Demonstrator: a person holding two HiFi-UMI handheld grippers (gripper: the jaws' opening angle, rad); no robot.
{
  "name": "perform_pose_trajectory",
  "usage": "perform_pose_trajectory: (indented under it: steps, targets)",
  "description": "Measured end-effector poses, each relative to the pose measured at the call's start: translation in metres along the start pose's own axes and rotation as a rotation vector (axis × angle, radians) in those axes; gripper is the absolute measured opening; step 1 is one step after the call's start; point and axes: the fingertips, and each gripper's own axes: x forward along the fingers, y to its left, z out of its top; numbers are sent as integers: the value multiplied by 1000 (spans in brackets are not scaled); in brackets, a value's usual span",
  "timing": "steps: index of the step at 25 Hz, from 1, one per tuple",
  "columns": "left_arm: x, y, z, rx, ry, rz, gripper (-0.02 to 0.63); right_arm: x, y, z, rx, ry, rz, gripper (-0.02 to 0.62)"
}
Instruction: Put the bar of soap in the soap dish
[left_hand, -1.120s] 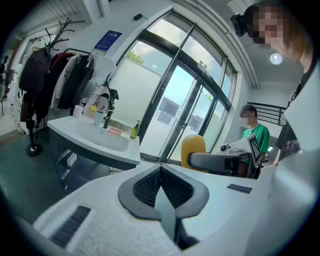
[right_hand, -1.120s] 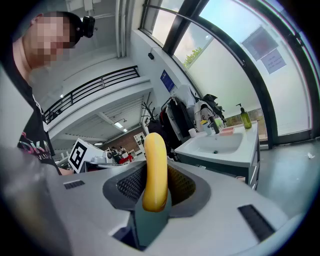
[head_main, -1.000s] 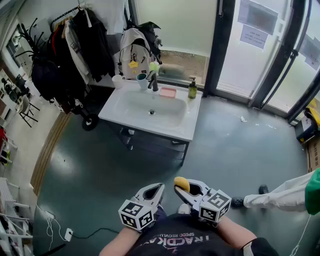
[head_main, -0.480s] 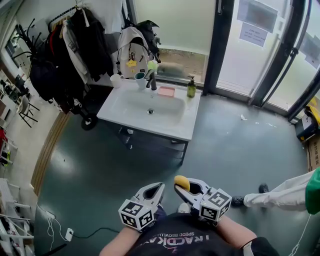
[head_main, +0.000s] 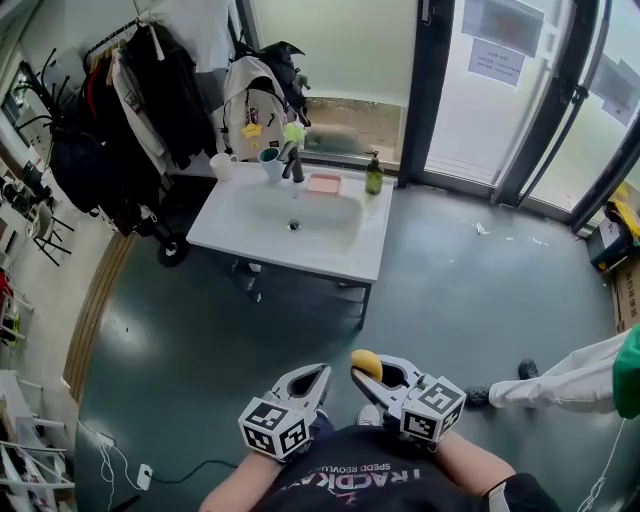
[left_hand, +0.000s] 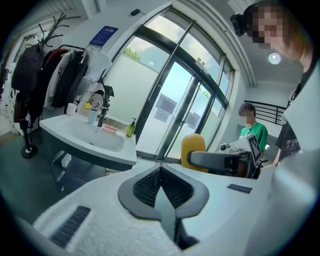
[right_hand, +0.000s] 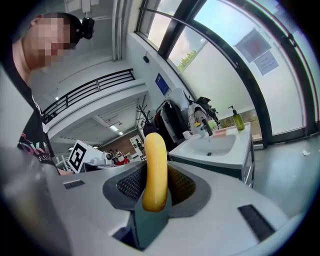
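A yellow bar of soap (head_main: 366, 363) stands on edge between the pads of my right gripper (head_main: 369, 373), which is shut on it close to my chest. In the right gripper view the soap (right_hand: 155, 170) rises upright between the jaws. My left gripper (head_main: 312, 379) sits beside it, shut and holding nothing; its view shows the soap (left_hand: 194, 149) off to its right. The pink soap dish (head_main: 323, 183) lies on the back rim of the white sink (head_main: 345, 262), far ahead across the floor. The soap dish (left_hand: 109, 129) also appears in the left gripper view.
On the sink rim stand a green pump bottle (head_main: 373, 177), a dark faucet (head_main: 293, 165) and a teal cup (head_main: 270, 160). A backpack (head_main: 255, 110) and a coat rack (head_main: 120, 100) stand behind it. Another person's leg (head_main: 560, 385) reaches in at the right.
Both grippers stay where they were, the soap still held. The head view has drifted a little, so the sink sits slightly lower and more to the left.
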Motion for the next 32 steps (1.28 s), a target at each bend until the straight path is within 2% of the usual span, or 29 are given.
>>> perform_pose_trajectory:
  steps: [9, 16, 32]
  targets:
    - [2, 10, 13, 4, 9, 2, 9, 9, -9, 11, 21, -16, -19, 110]
    - [2, 37, 25, 0, 10, 3, 9, 37, -14, 19, 23, -25, -25, 110]
    - [25, 79, 59, 2, 19, -108, 9, 73, -35, 47, 8, -60, -168, 110]
